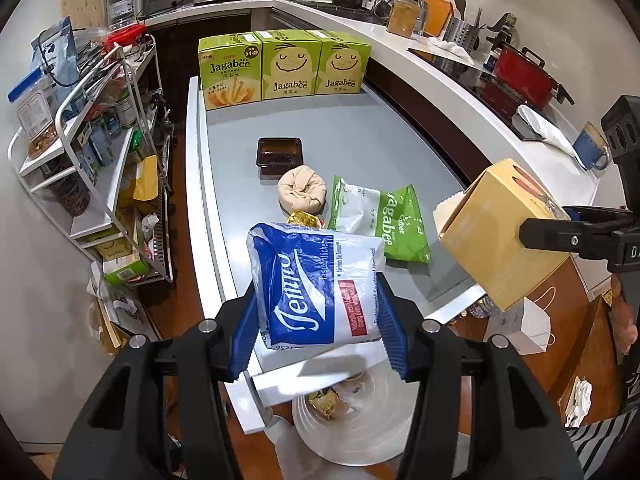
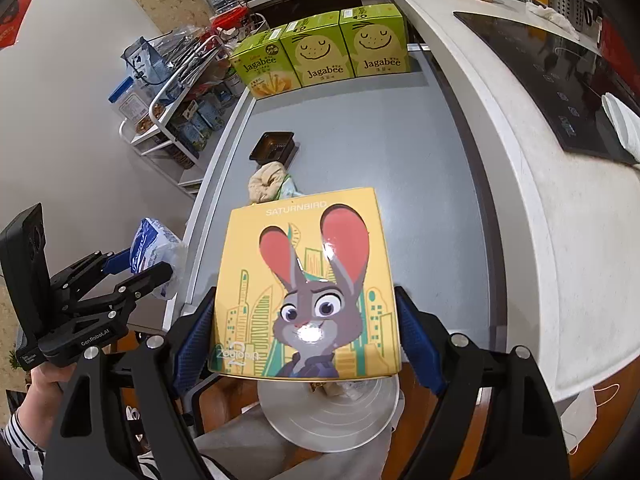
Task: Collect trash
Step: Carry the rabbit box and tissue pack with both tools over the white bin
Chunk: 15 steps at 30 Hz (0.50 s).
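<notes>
Blue-and-white plastic, crinkled and thin, marks the tissue packet (image 1: 316,292) pinched between the ribbed blue pads of the left gripper (image 1: 318,332), whose jaws are drawn nearly together on it. It hangs clear of the grey table (image 1: 360,128), above the table's near edge. The right gripper (image 2: 306,344) clamps a yellow cardboard box (image 2: 308,280) printed with a cartoon rabbit, jaws held wide by the box's sides; it too is lifted off the surface.

Directly below both loads sits a white bin (image 1: 360,428) lined with clear plastic, a few wrappers already lying in it. Both items look to be in the carry step, with the drop into the bin judged to come next. That calls for bringing each load over the opening and spreading the jaws; the box is broad next to the bin's mouth, so it may need tilting to go in cleanly.

On the table behind, more rubbish waits: a green Jagabee bag (image 1: 384,220), a crumpled beige paper ball (image 1: 303,190), a gold wrapper (image 1: 304,219) just beside it, and a dark plastic tray (image 1: 279,152). Three green Jagabee boxes (image 1: 282,66) stand upright along the far edge. A wire shelf cart (image 1: 100,148) stands to the left, the kitchen counter (image 1: 460,92) to the right.
</notes>
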Tool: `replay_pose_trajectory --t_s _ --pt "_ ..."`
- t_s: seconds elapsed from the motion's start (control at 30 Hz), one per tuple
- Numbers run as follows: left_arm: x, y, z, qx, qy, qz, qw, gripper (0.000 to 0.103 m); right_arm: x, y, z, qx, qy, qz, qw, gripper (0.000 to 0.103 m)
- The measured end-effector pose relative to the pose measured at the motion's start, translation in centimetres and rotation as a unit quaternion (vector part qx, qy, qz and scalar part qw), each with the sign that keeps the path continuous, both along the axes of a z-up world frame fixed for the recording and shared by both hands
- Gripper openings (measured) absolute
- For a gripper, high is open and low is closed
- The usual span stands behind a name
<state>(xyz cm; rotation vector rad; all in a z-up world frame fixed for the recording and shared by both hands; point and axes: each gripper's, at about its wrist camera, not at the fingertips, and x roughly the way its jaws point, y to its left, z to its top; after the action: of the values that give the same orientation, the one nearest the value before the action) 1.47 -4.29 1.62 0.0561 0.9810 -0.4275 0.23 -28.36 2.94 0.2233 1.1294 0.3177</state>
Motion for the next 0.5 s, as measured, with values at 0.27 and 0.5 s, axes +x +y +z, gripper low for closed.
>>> replay_pose_trajectory --t_s 0.27,0.5 --pt "-2.4 -0.4 -0.3 0.001 0.011 -0.015 0.9998 0.054 -2.6 1.2 -0.4 -0.003 0.015 0.028 0.999 0.081" --pt "-4.9 -0.9 -1.8 0.009 0.036 -0.032 0.9988 0.054 -5.1 2.2 -1.7 -0.016 0.039 0.058 0.997 0.081"
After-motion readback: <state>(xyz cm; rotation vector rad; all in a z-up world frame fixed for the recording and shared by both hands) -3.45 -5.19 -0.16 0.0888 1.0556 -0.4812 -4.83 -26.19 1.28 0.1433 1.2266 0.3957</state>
